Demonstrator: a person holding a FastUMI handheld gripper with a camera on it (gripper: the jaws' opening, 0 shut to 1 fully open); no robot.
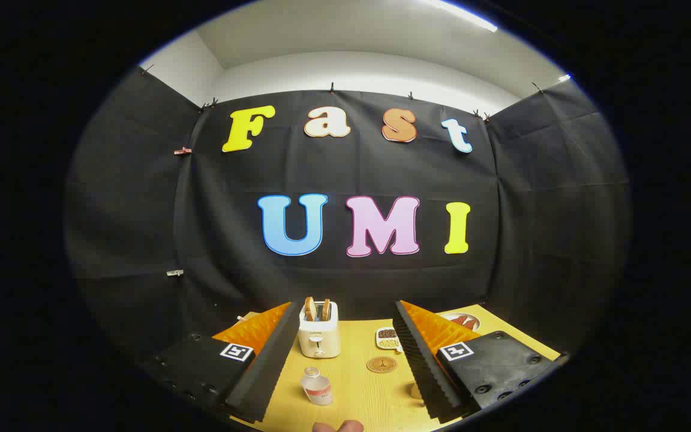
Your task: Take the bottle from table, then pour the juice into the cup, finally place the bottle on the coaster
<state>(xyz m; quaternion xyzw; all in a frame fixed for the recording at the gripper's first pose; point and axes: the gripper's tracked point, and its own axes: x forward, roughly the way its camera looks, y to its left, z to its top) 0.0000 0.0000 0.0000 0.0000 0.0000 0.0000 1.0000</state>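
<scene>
A small clear bottle (317, 386) with a pale cap stands upright on the yellow wooden table (357, 396), between my fingers and nearer the left one. A round brown coaster (381, 364) lies farther ahead, close to the right finger. A small part of the cup (416, 391) peeks out beside the right finger, mostly hidden by it. My gripper (345, 345) is open wide, raised above the table, with nothing between its fingers.
A cream toaster (319, 336) with bread slices in it stands at the back of the table. A small white dish (388, 338) of grains sits right of it. A plate (464, 321) lies beyond the right finger. A fingertip (338, 426) shows at the table's near edge.
</scene>
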